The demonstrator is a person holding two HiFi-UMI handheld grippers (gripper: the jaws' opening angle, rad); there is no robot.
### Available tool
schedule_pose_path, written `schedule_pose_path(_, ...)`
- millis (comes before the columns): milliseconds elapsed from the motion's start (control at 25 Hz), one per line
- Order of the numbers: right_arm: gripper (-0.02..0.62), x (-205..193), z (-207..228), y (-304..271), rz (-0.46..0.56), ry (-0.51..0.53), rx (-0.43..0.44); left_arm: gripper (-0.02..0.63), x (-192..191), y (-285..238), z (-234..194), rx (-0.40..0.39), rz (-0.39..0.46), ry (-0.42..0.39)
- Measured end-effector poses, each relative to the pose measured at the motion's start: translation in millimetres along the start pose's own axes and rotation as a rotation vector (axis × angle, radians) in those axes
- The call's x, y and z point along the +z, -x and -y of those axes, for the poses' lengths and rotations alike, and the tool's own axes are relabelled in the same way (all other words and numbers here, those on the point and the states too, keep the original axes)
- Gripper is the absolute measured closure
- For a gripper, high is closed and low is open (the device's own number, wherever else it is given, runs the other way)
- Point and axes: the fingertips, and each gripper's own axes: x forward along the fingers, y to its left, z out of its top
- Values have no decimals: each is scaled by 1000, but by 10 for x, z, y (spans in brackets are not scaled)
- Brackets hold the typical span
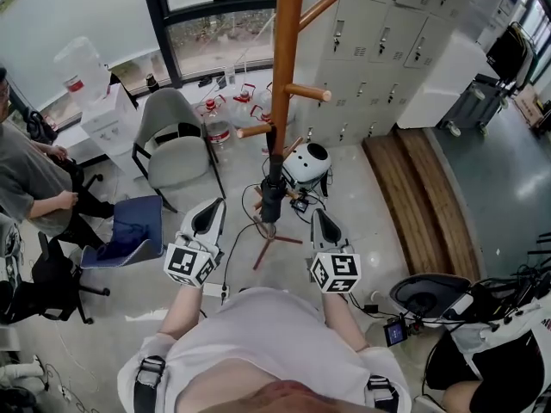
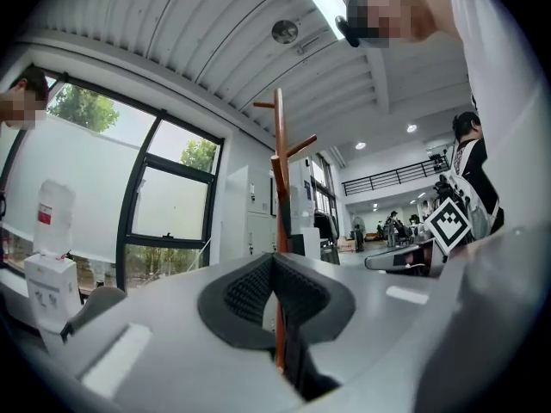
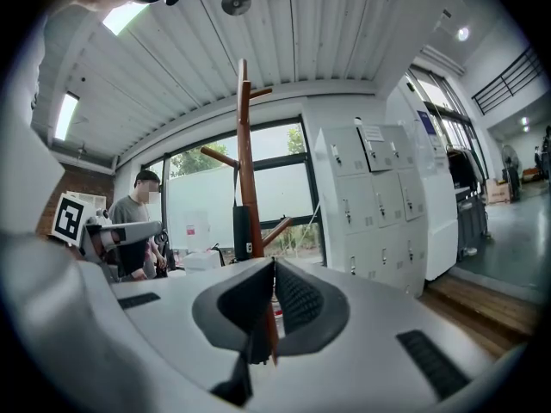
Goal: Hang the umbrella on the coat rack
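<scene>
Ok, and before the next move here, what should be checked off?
1. The umbrella hangs against the pole of the coat rack: ok.
2. Which peg carries it: cannot tell.
3. The left gripper is shut with nothing between its jaws: ok.
4. The right gripper is shut and empty: ok.
5. Both grippers stand apart from the coat rack in the head view: ok.

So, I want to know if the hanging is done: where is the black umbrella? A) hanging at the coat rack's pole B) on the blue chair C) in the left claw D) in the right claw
A: the umbrella hangs beside the coat rack pole, and the left claw and right claw are shut on nothing.
</scene>
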Motion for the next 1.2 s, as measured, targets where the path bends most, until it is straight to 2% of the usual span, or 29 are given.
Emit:
schedule_pose_path(120,586,-28,-69,22,4,2,8,597,-151,123,8,30,-16,32)
schedule_pose_path(320,586,-49,-64,7,4,-1,17,597,-373,156,-10,66,-44,38)
schedule_pose_path(480,588,-47,-78,-1,5,14,29,597,-458,140,-30,69,-33,102)
schedule_pose_path(1200,588,-61,-99,-12,3,15,44,596,-448,65,67,32,-50,77)
